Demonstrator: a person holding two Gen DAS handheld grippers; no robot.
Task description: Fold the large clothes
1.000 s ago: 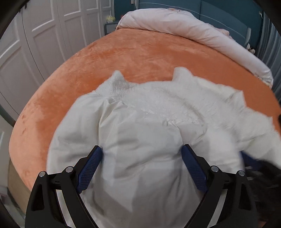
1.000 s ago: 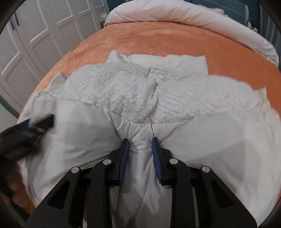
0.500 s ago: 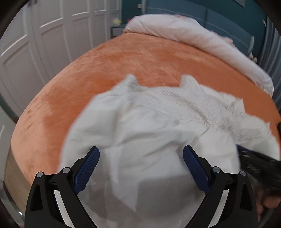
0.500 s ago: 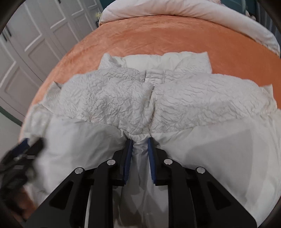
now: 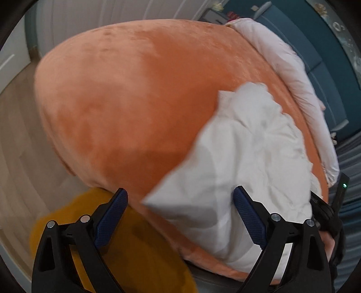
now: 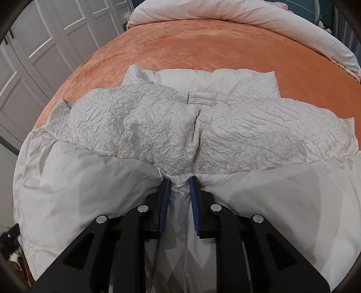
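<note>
Your white jacket [image 6: 180, 135] lies on orange bed [image 6: 203, 49], near foot edge, collar toward rolled duvet [image 6: 225, 11] at head. Both crinkled sleeves crossed inward over chest: that step looks done. Your right gripper [image 6: 179, 193] is pinched narrow on gathered hem at centre. Your left gripper [image 5: 180, 216] gapes wide, holds nothing, off jacket's left corner. Left, by my reckoning: lengthwise hem-to-collar fold, flattening.

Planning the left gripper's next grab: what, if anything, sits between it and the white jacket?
Nothing visible. The left gripper hangs open at the bed's edge, with the white jacket's corner lying unobstructed between its fingers.
</note>
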